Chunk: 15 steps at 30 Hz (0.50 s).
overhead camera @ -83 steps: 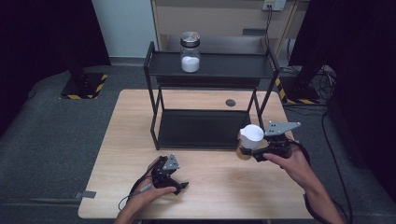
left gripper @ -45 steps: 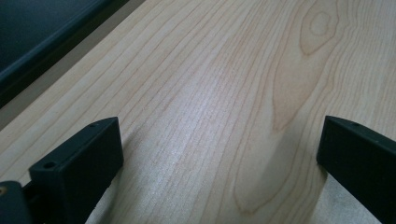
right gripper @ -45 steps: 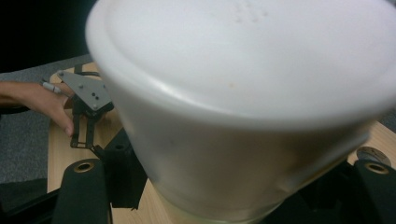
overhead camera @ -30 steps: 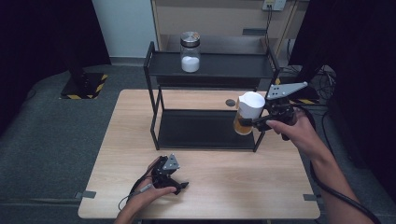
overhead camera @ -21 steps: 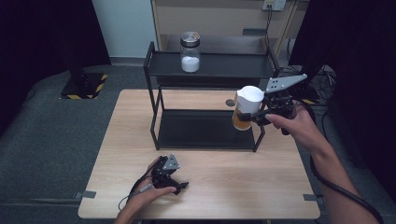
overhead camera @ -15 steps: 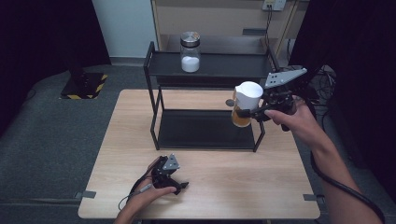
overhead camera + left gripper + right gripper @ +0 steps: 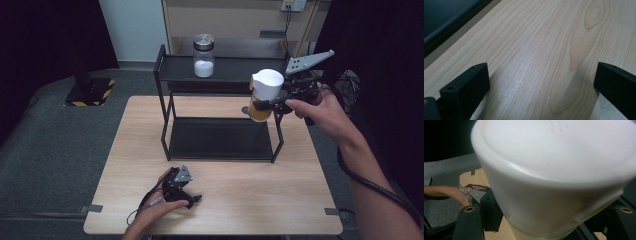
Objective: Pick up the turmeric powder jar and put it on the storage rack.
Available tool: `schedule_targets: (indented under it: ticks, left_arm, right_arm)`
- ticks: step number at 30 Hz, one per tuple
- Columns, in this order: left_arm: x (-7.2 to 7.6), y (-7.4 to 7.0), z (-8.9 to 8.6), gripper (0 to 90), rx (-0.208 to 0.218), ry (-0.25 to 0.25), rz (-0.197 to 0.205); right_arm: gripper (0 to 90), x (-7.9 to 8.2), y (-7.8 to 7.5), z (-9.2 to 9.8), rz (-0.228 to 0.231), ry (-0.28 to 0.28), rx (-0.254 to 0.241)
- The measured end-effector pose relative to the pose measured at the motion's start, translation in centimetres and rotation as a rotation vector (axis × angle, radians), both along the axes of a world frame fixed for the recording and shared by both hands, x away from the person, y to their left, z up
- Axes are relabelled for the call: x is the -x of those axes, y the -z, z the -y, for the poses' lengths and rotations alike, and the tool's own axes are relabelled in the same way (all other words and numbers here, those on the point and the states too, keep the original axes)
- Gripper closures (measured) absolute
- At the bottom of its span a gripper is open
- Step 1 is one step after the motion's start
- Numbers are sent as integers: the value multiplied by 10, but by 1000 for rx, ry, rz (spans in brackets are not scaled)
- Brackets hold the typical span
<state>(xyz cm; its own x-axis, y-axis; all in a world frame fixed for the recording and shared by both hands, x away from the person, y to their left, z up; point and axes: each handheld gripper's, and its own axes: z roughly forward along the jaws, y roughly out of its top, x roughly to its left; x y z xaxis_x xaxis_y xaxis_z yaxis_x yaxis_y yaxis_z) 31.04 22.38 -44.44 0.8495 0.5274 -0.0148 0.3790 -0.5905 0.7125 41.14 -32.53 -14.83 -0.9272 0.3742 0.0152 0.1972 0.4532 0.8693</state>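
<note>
A jar with a wide white lid [image 7: 268, 80] and amber contents hangs in the air at the right end of the black two-level rack [image 7: 230, 71], about level with its top shelf. My right gripper [image 7: 264, 104] is shut on the jar's body just under the lid. In the right gripper view the white lid [image 7: 554, 170] looms large, with a black jaw on either side of the right gripper [image 7: 546, 221]. My left gripper [image 7: 187, 199] rests on the wooden table [image 7: 240, 200] near the front edge. Its jaws stand wide apart with bare wood between them, as the left gripper [image 7: 541, 82] view shows.
A glass jar of white powder [image 7: 203, 56] with a metal lid stands on the rack's top shelf, left of centre. The lower shelf [image 7: 220, 137] is bare. Dark floor surrounds the table, and a cabinet stands behind.
My right gripper has carried the white-lidded jar upward and slightly farther back, from beside the rack's lower level to the height of its top shelf. The left gripper has stayed put.
</note>
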Motion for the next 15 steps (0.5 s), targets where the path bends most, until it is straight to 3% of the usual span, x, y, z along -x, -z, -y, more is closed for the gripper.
schedule_targets:
  ticks: [15]
  left_arm:
    - [0, 0, 0, 0, 1, 0, -1]
  right_arm:
    - [316, -14, -39, -9, 30, 24, 4]
